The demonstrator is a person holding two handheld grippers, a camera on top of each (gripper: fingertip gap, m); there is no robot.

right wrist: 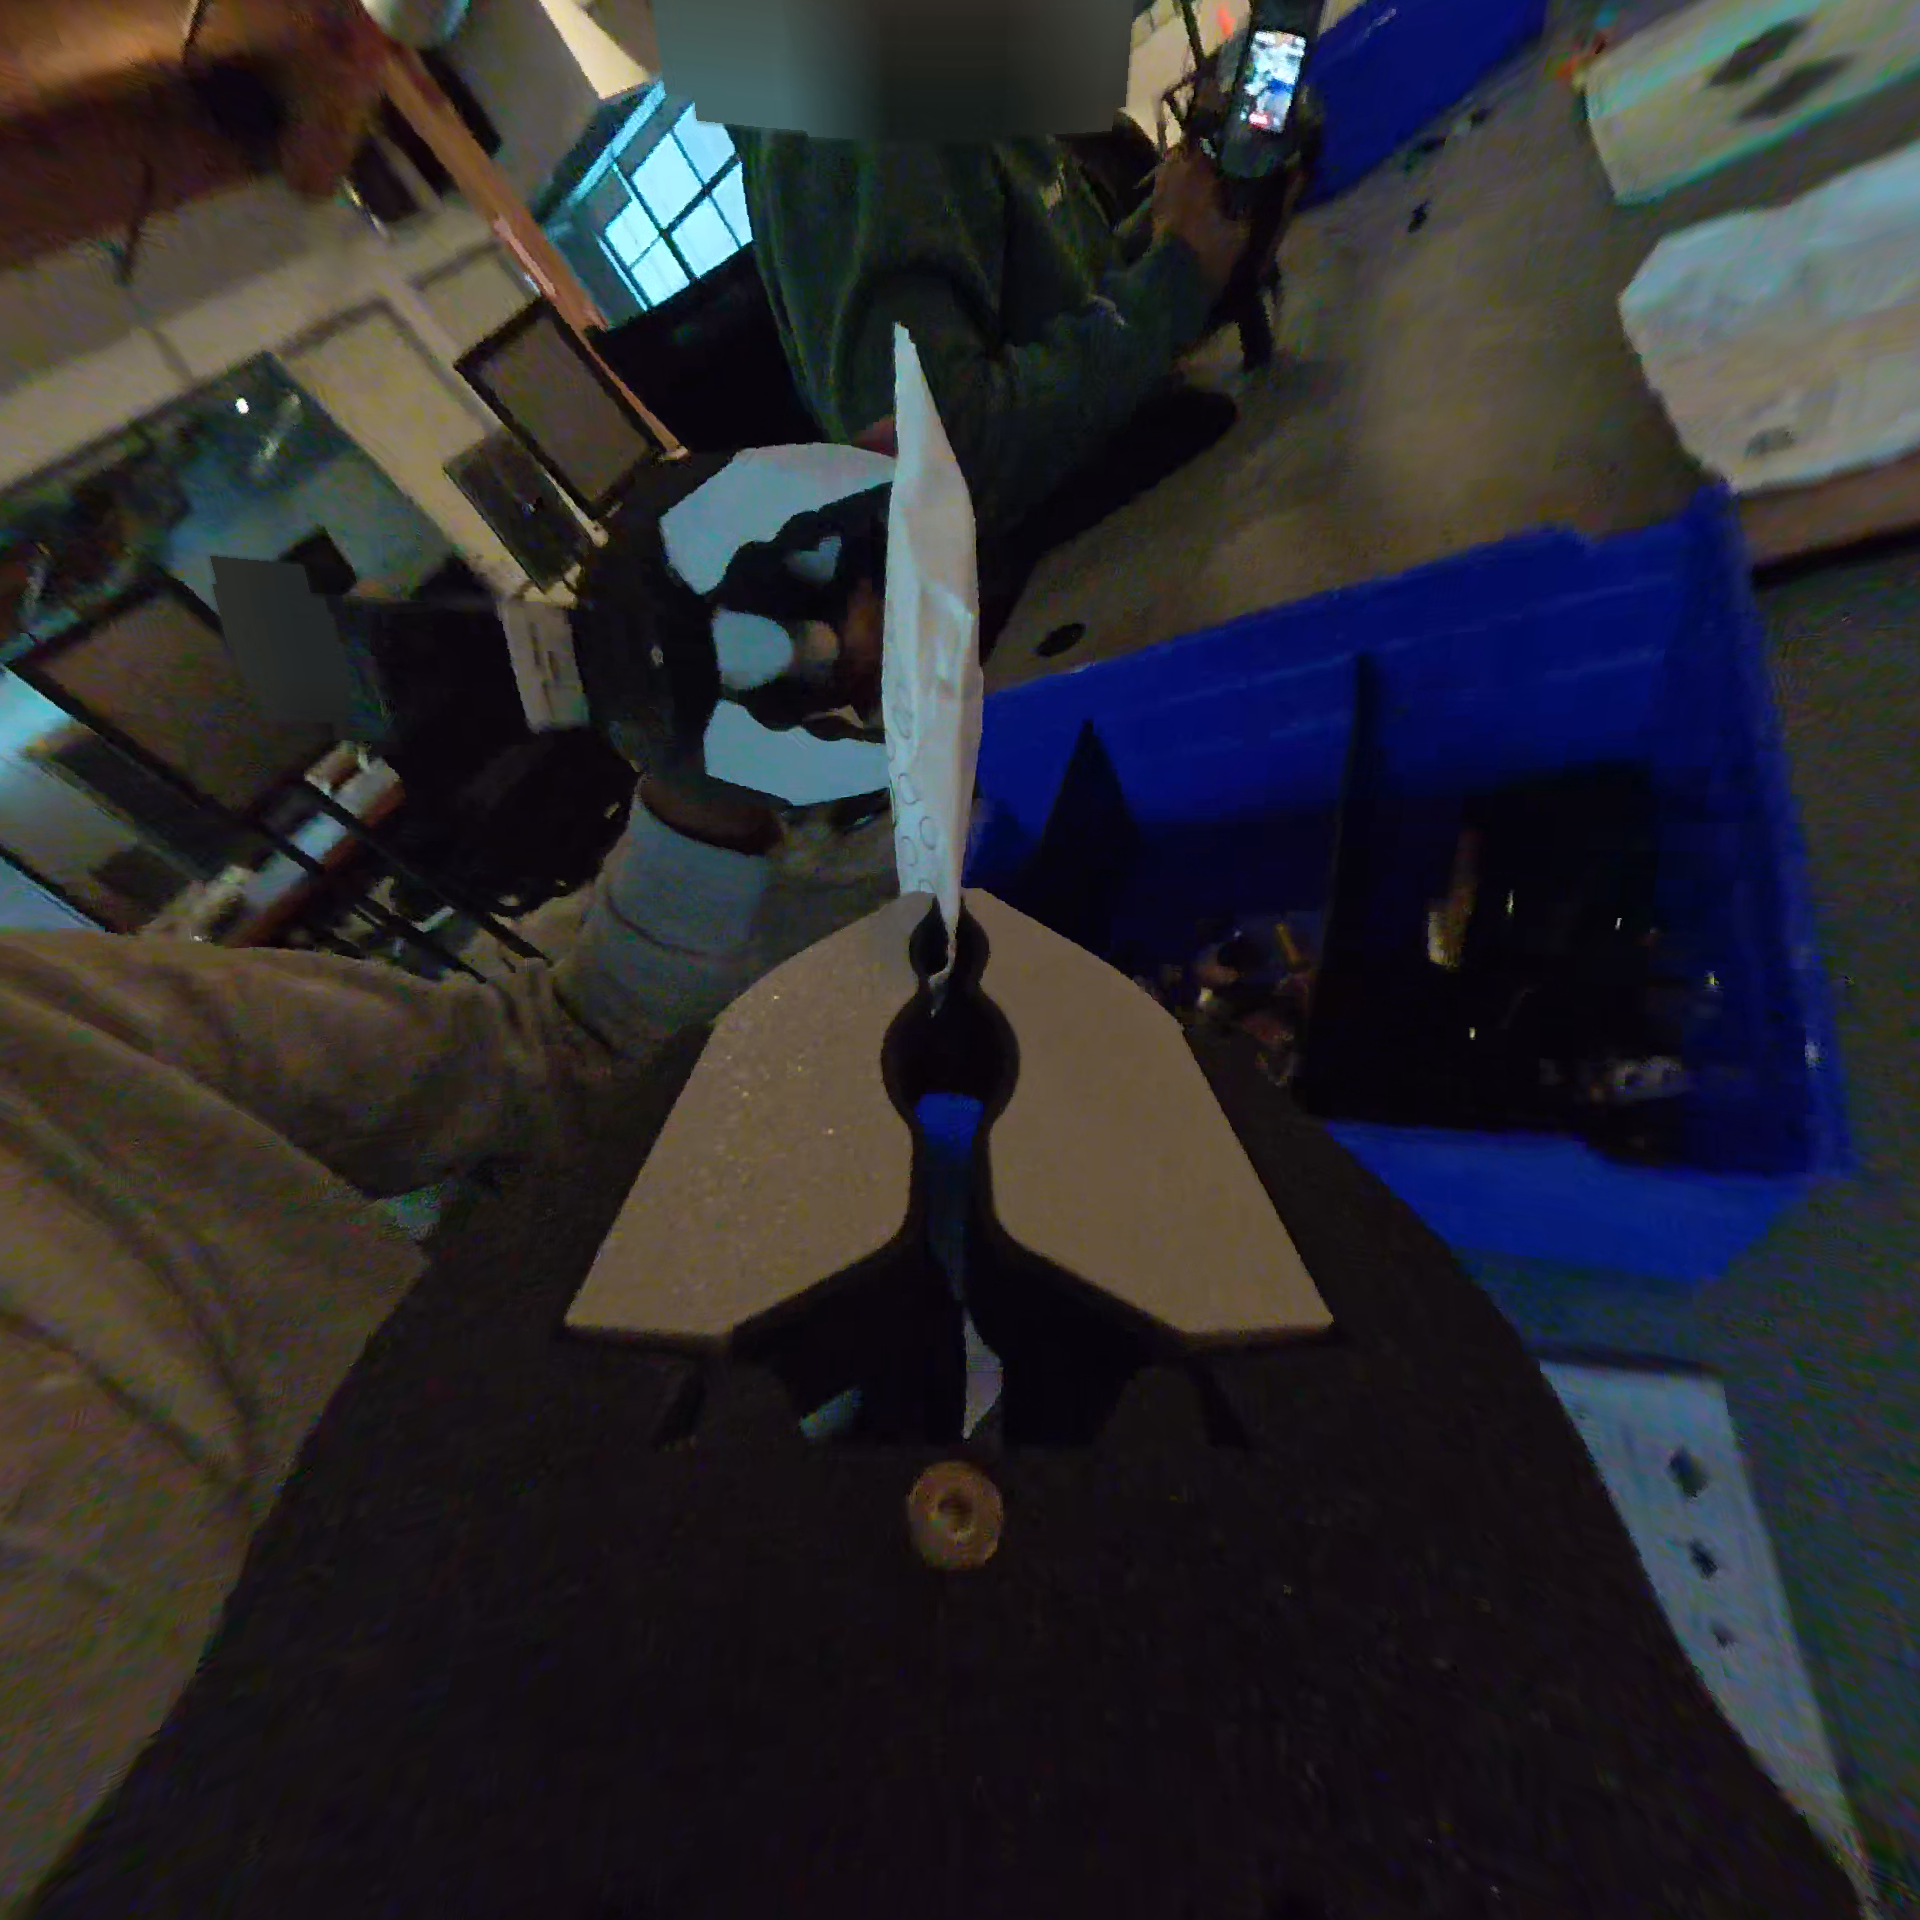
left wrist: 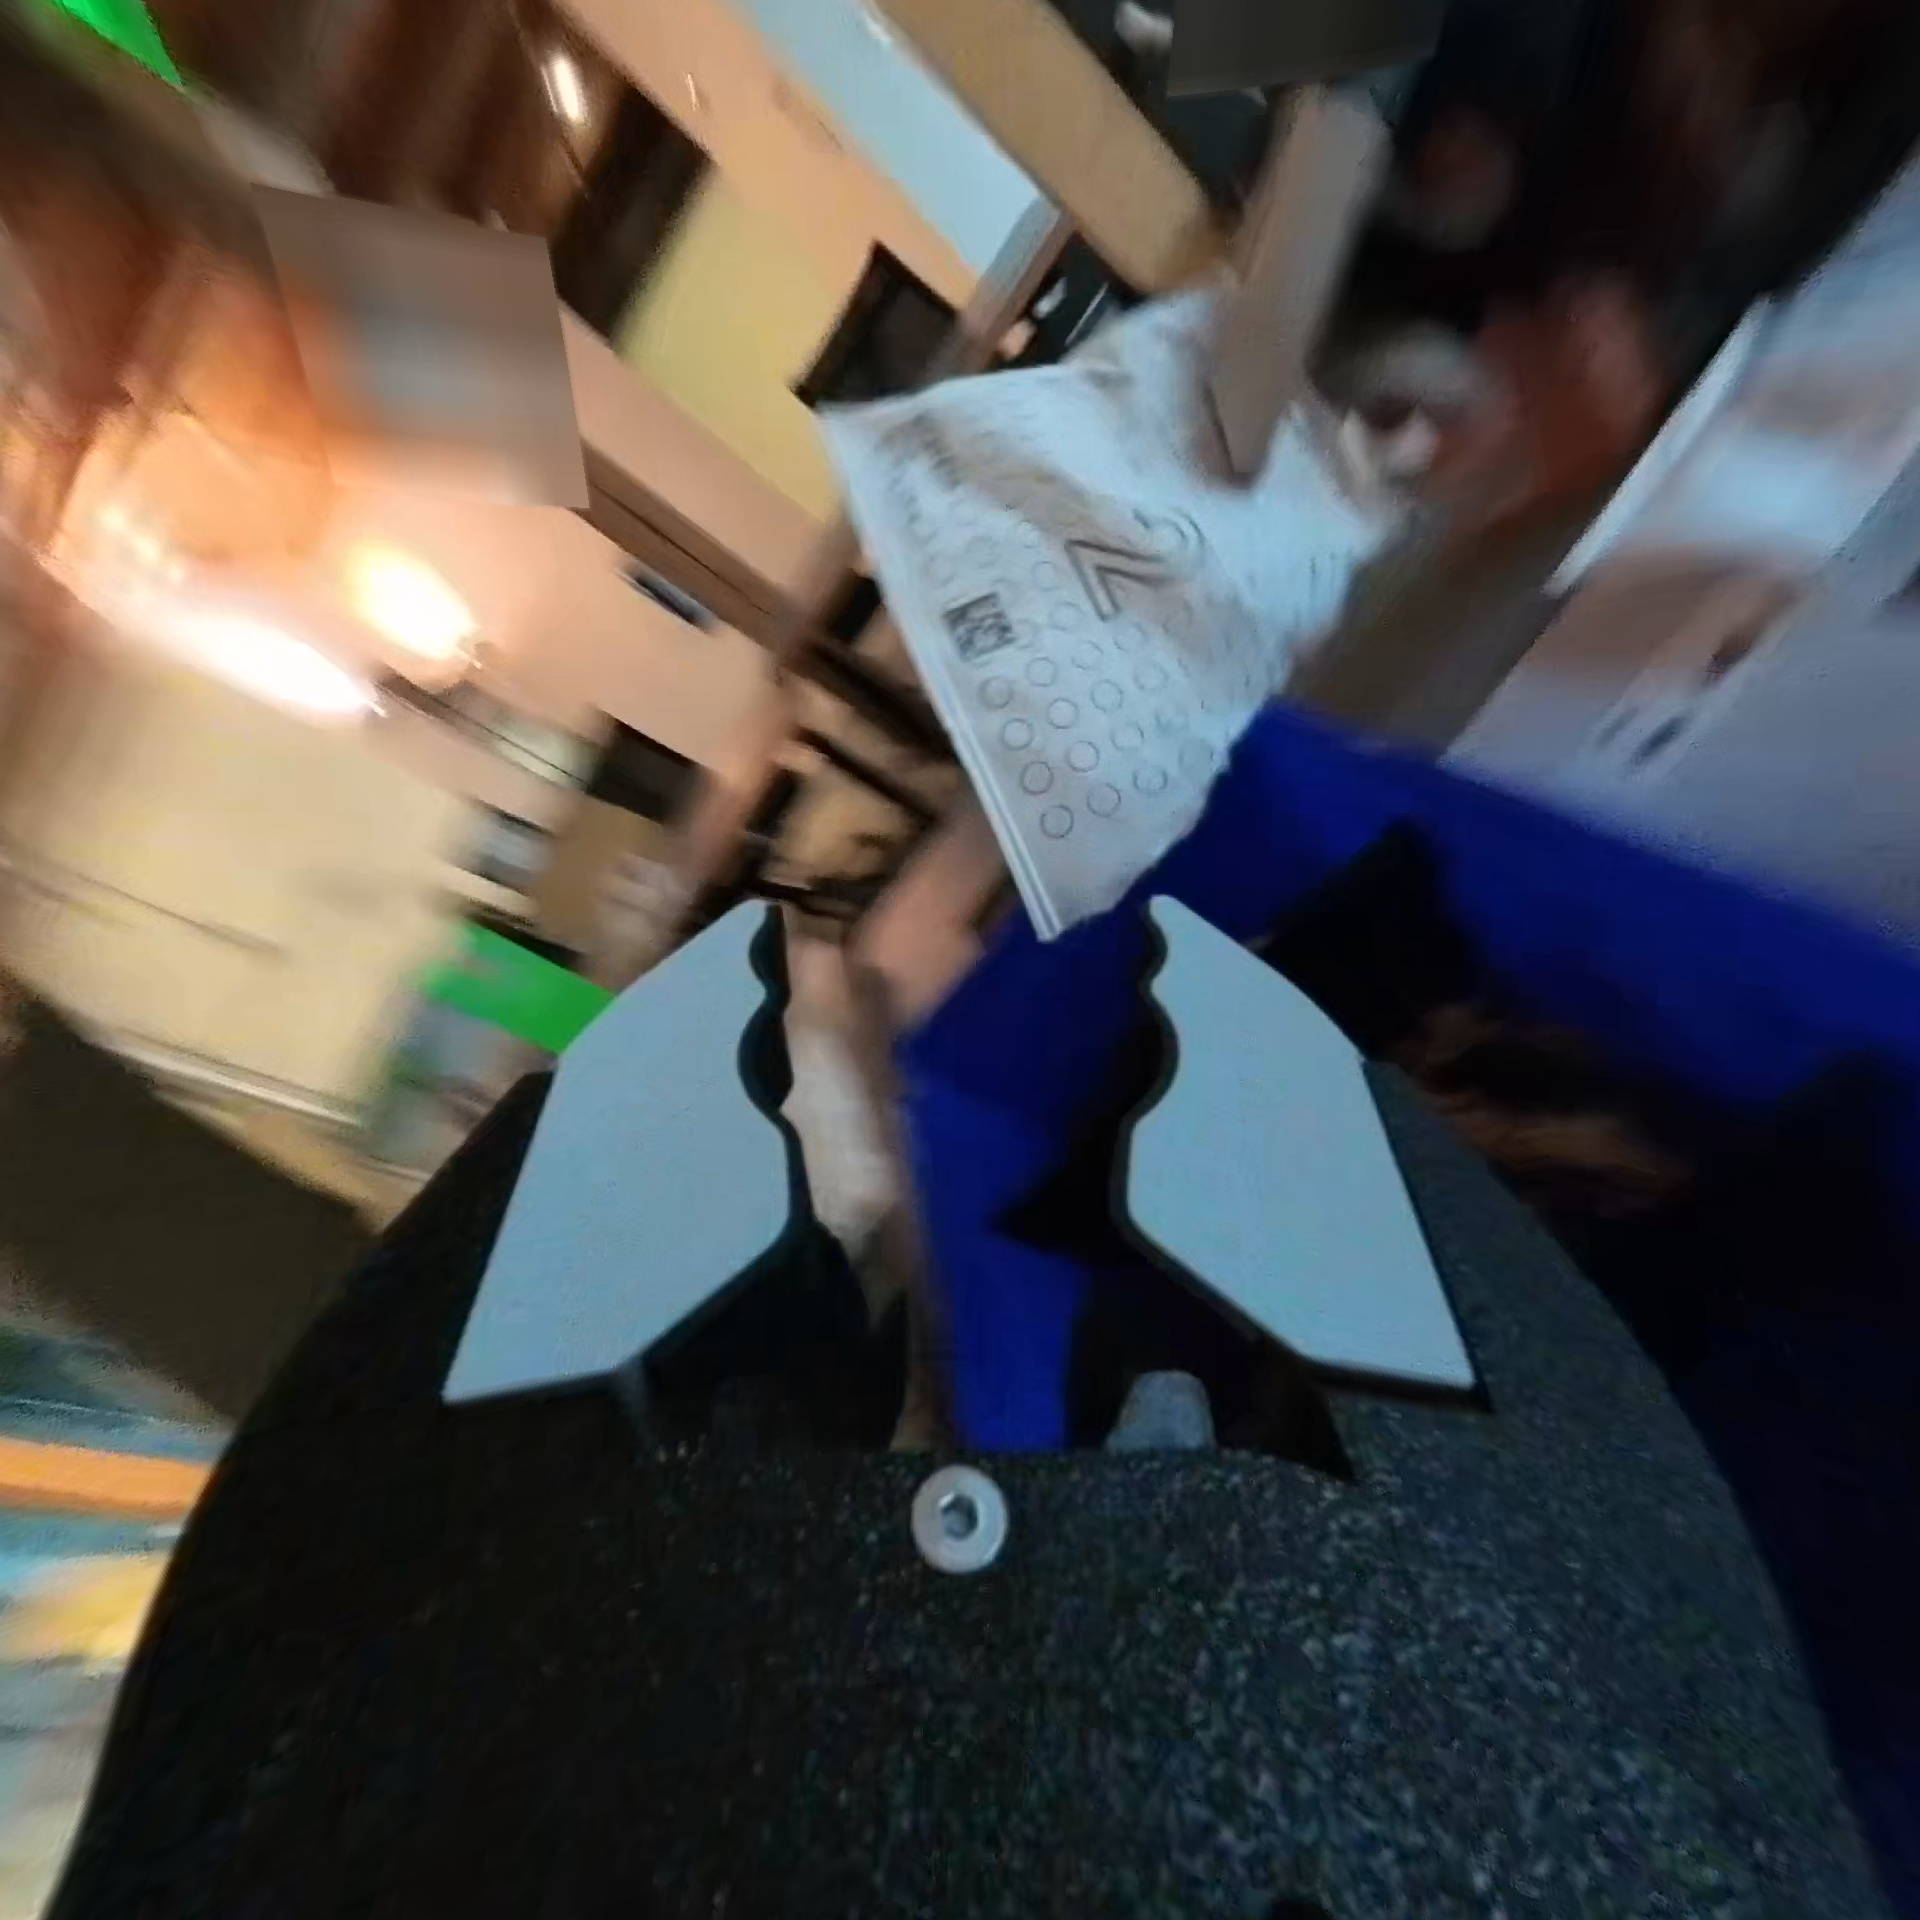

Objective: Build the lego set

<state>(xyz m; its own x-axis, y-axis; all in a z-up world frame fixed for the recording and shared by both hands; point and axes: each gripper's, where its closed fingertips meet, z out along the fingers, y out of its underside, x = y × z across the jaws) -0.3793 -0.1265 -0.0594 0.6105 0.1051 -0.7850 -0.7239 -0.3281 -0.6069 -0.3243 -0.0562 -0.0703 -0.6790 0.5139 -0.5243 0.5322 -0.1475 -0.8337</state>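
A blue bin (right wrist: 1507, 748) sits to my right, dark dividers splitting it into compartments with small parts lying dim inside. To my left is my grey sleeve (right wrist: 312, 1060), and beyond it my left gripper (right wrist: 821, 644), its fingers spread wide with nothing between them. My right gripper (right wrist: 943, 935) is closed on the bottom edge of a white padded envelope (right wrist: 930, 623), which stands up edge-on from my fingertips. In the blurred left wrist view the envelope's (left wrist: 1081, 644) dotted face hangs just above the bin's rim (left wrist: 1558, 831).
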